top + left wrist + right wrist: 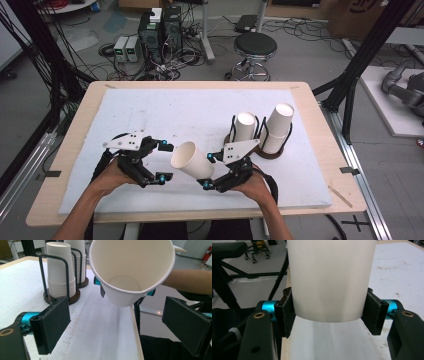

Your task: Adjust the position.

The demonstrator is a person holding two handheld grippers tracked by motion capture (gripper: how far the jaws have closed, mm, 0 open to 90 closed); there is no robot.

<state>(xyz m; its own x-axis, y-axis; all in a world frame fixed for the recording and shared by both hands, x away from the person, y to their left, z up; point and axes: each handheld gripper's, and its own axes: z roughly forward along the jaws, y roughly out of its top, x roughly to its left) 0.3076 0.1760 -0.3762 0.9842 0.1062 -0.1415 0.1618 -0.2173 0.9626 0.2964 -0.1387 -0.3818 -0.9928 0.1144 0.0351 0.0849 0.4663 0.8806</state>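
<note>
In the high view, just below the middle of the frame, the right gripper (206, 171) clamps a single white paper cup (193, 160) by its base end, the cup lying tilted on its side above the white mat (165, 115) with its open mouth turned toward the left of the frame. The right gripper view shows the same hold from close up: the two black pads press on either side of the cup (329, 280) near its bottom rim, the cup wall rising through the centre of the frame. At lower left of the high view the left gripper (165, 161) sits just beside the cup's mouth with its jaws spread wide and nothing between them. In the left gripper view the cup's open mouth (132, 267) faces the camera in the upper centre, and the wide-set pads stand apart at lower left and lower right. To the right of centre in the high view, a dark wire holder (257, 145) carries two stacks of paper cups (277, 127), well clear of both tools
</note>
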